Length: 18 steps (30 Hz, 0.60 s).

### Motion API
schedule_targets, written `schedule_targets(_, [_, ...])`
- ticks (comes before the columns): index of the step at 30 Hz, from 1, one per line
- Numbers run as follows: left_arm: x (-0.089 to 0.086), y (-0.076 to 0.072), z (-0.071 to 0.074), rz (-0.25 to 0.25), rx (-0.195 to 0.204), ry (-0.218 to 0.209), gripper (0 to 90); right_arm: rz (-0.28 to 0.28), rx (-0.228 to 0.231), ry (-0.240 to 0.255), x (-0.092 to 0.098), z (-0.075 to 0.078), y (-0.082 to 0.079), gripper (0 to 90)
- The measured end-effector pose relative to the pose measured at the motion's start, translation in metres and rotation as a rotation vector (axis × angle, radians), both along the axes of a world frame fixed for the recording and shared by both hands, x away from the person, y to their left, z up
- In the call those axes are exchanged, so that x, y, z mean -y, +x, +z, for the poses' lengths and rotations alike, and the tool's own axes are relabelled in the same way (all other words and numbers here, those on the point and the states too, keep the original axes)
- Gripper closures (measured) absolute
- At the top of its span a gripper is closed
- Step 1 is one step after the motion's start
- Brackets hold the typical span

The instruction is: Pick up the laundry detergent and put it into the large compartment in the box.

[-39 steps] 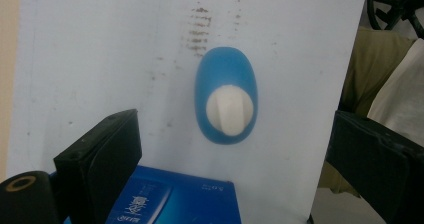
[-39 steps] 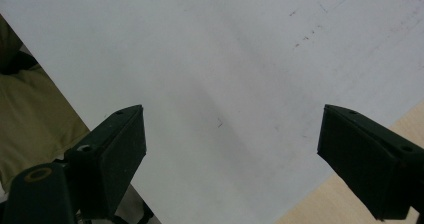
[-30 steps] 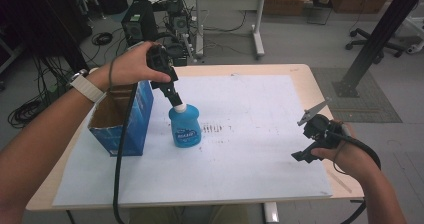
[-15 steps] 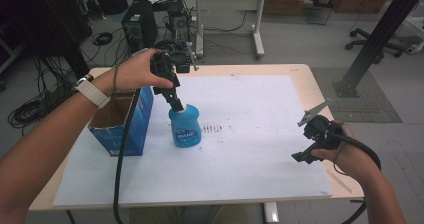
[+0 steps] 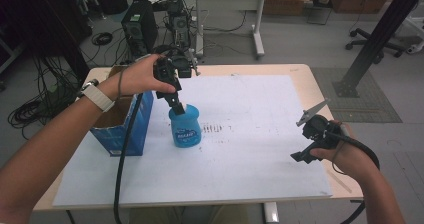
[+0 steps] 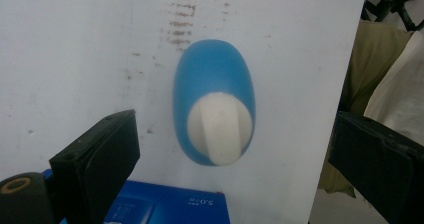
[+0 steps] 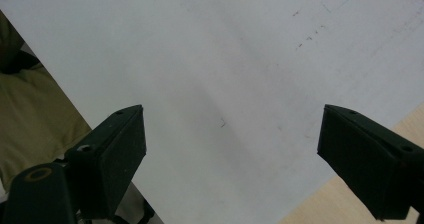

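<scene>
A person's left gripper hangs directly over a blue bottle standing upright on the white sheet that covers the counter, with a blue box touching or just beside it at nine o'clock. The left gripper view looks straight down on the bottle's white cap, which sits between the two jaws; they stand wide apart and clear of it on both sides, a spread that judges right for closing on the cap or neck from above. Whether the jaw tips have reached cap height cannot be told from above. The box top is open toward the ceiling, its near edge showing at six o'clock of the cap in the left gripper view, which suggests the bottle belongs with it, going in or lately out.

The right gripper is held off at three o'clock, well apart from the bottle, near the counter's right edge. Its jaws also gape wide, with nothing between them but bare sheet, a parked pose that keeps it out of the working hand's way.

A few dark smudges mark the sheet just right of the bottle.
</scene>
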<state>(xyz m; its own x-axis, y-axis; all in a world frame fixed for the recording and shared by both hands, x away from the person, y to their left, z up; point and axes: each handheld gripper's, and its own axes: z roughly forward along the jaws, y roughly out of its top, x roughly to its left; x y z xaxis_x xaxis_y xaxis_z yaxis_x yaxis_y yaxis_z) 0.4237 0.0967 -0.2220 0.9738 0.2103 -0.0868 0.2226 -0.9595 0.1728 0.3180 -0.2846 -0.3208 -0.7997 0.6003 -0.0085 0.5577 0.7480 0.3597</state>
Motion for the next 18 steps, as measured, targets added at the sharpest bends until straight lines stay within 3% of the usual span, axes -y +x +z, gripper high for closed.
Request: schedule_targets(18, [0.008,0.004,-0.024,-0.013,0.004,0.024,6.5,-0.005,0.0,0.003,0.003,0.0,-0.003,12.0])
